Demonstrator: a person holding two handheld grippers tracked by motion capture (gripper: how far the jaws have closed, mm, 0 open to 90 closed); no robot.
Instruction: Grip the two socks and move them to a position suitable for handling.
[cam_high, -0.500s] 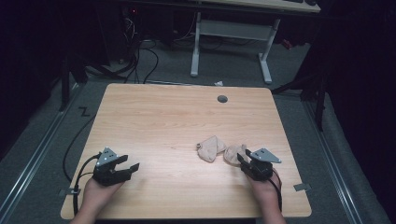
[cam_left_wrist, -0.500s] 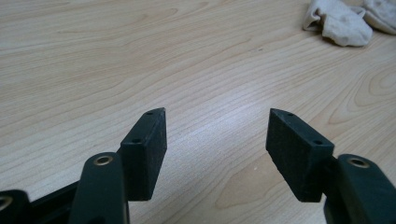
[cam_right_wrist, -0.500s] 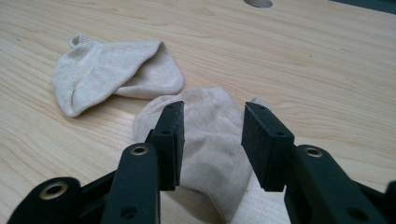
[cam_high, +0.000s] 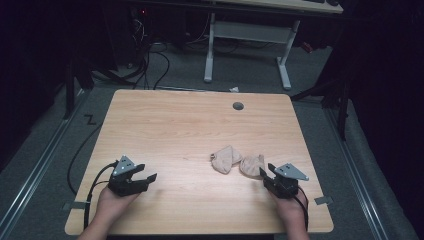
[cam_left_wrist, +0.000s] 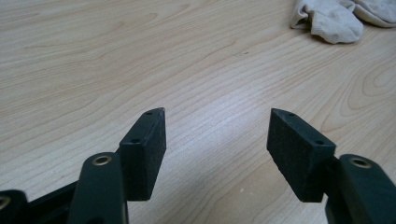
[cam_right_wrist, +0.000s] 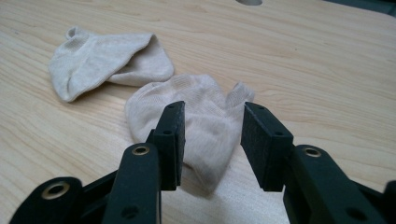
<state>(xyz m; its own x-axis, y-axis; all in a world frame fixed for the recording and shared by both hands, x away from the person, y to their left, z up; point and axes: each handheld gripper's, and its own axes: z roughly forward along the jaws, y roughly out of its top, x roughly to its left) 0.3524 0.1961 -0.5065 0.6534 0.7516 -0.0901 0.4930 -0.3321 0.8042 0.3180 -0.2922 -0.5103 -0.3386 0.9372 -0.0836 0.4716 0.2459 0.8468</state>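
Right gripper (cam_right_wrist: 211, 140): jaws parted, a clear gap between the pads, nothing clamped. The near sock (cam_right_wrist: 196, 126) lies flat on the table directly under and beyond that gap; its lower tip reaches down between the two pads. Whether a pad touches the fabric cannot be told. In the high view the right gripper (cam_high: 267, 172) sits at the near right of the table, its tips at the edge of the near sock (cam_high: 251, 165).

The far sock (cam_right_wrist: 100, 58) lies just beyond and to one side of the near one, partly folded over itself. In the high view the far sock (cam_high: 226, 159) lies left of the near sock; the two appear to meet at their edges.

Left gripper (cam_left_wrist: 215, 140): jaws wide apart, bare wood between them, holding nothing. It is held low over the near left of the table, as the high view shows (cam_high: 145, 172), well apart from both socks. The far sock (cam_left_wrist: 327, 21) shows at the upper right corner of the left gripper view.

Table (cam_high: 175, 125): light wood grain, with a round cable hole (cam_high: 238, 106) near its far edge.
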